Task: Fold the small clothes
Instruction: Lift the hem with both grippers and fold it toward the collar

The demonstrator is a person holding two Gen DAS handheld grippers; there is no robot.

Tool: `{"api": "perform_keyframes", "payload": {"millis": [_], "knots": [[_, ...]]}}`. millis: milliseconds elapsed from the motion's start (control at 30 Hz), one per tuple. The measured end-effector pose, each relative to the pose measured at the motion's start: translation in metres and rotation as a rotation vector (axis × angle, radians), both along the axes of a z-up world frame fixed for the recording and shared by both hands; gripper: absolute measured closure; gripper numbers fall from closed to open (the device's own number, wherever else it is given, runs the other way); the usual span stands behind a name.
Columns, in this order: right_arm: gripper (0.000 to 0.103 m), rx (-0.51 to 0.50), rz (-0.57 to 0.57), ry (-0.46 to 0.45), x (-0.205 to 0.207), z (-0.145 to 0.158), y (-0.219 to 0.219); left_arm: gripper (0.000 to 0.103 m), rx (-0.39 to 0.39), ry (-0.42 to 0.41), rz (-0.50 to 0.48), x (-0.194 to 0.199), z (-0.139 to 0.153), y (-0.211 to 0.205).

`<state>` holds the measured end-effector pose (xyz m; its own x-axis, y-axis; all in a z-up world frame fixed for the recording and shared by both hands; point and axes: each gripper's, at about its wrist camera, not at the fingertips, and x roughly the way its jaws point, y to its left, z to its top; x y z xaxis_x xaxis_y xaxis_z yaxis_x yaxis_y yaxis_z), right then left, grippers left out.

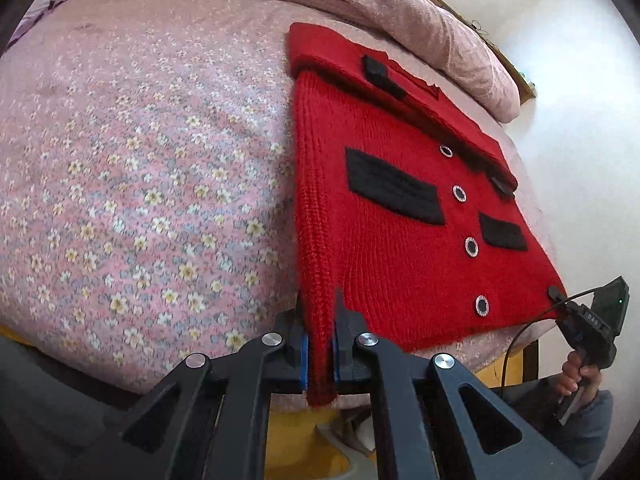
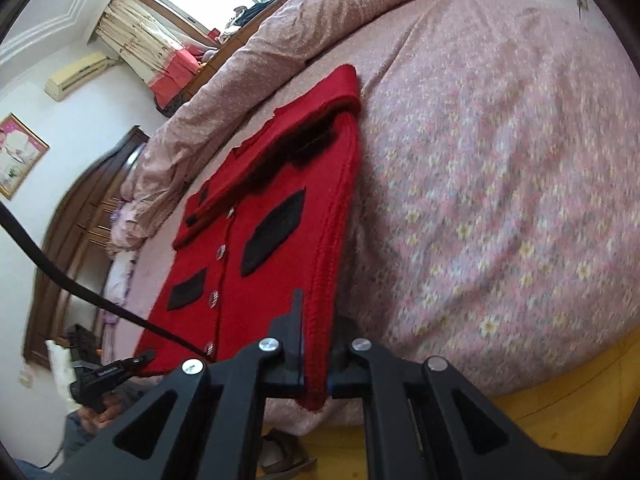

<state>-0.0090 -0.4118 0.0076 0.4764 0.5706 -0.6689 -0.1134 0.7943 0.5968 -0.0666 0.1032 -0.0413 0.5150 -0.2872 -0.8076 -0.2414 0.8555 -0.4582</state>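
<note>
The red cardigan point(image 1: 400, 240) lies spread face up on the flowered bed point(image 1: 140, 200), its near end at the bed's near edge. The far end reaches toward the bunched quilt point(image 1: 400, 8). Its long axis runs near to far. The row of buttons point(image 1: 472, 247) follows that line, with black pockets point(image 1: 394, 192) on either side. A red flap point(image 1: 400, 96) is already turned over across the far end, so some folding seems done. I cannot tell whether it is a collar or a sleeve.

The left claw point(image 1: 320, 360) is clamped narrow on a long ribbed strip at the cardigan's side. That strip runs the garment's length and hangs past the claw over the bed edge. The right claw point(image 2: 316, 368) pinches a similar red edge in its own view. Each view also shows the other claw at the opposite near corner.

The body is otherwise one open layer. I judge the task early to midway: the side and lengthwise folds are not yet made.
</note>
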Motion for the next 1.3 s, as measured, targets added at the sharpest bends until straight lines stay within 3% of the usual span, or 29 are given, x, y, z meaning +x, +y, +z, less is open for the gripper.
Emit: {"api": "perform_keyframes", "payload": {"millis": [200, 400, 533, 767, 1000, 1200, 1300], "knots": [[0.096, -0.123, 0.000, -0.053, 0.032, 0.014, 0.015, 0.102, 0.013, -0.046, 0.024, 0.029, 0.019, 0.003], [0.096, -0.220, 0.031, -0.115, 0.099, 0.025, 0.035, 0.101, 0.034, -0.131, 0.056, 0.101, 0.043, 0.012], [0.096, -0.290, 0.028, -0.183, 0.134, 0.032, 0.054, 0.101, 0.094, -0.174, 0.079, 0.146, 0.052, 0.013], [0.096, -0.199, -0.052, -0.222, 0.183, 0.047, 0.058, 0.101, 0.029, -0.259, 0.118, 0.193, 0.064, 0.037], [0.096, -0.165, -0.097, -0.258, 0.232, 0.051, 0.070, 0.101, 0.034, -0.286, 0.115, 0.236, 0.060, 0.050], [0.096, -0.136, -0.132, -0.274, 0.269, 0.045, 0.079, 0.101, 0.002, -0.282, 0.134, 0.267, 0.053, 0.063], [0.096, -0.108, -0.138, -0.258, 0.285, 0.037, 0.083, 0.101, 0.034, -0.238, 0.120, 0.283, 0.041, 0.065]]}}
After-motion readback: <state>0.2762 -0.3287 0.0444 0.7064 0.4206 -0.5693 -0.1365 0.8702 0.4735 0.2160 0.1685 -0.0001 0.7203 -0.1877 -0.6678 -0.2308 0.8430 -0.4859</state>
